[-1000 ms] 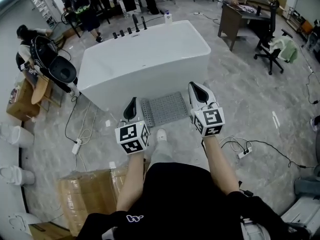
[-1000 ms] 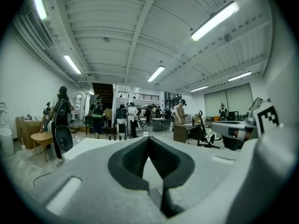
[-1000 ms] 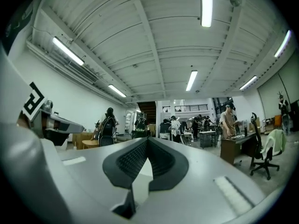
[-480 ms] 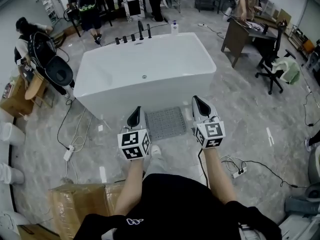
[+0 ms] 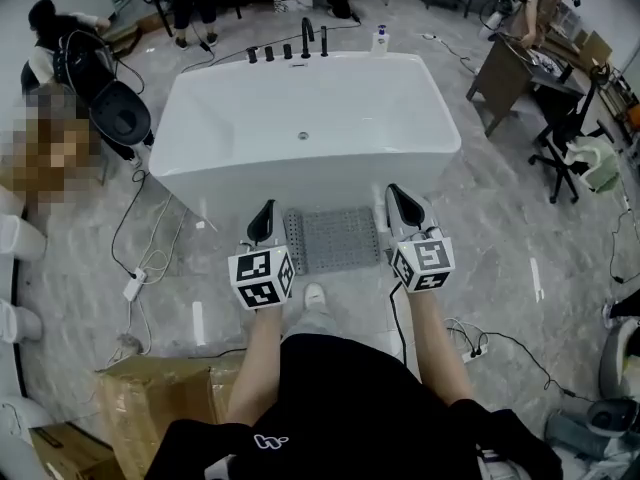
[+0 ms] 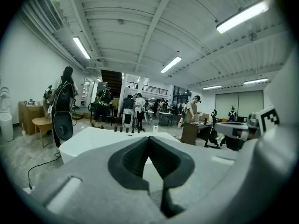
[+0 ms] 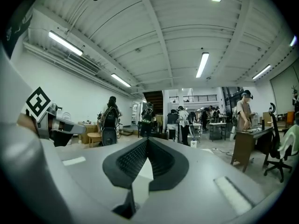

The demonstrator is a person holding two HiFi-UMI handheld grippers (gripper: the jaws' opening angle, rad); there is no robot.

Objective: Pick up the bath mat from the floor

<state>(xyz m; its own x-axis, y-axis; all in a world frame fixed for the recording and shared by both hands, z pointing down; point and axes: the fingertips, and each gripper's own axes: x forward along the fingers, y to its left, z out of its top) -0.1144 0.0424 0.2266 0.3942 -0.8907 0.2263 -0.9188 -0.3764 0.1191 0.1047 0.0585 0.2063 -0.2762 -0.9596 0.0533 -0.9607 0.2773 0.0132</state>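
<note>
Flanking bath mat (image 5: 332,239), left gripper (image 5: 264,210), right gripper (image 5: 393,192), fingers (image 6: 132,158) together

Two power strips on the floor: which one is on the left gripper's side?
The power strip left of the bath mat, near the cardboard box; the other strip lies right of the mat.

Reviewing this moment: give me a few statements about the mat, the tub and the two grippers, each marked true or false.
1. The grey bath mat lies flat on the floor in front of the white bathtub. True.
2. The left hand-held gripper is shut on the mat. False: its jaws are together on nothing, and the mat lies untouched.
3. The right hand-held gripper has its jaws wide apart. False: they are together, empty.
4. Black taps stand on the tub's far rim. True.
</note>
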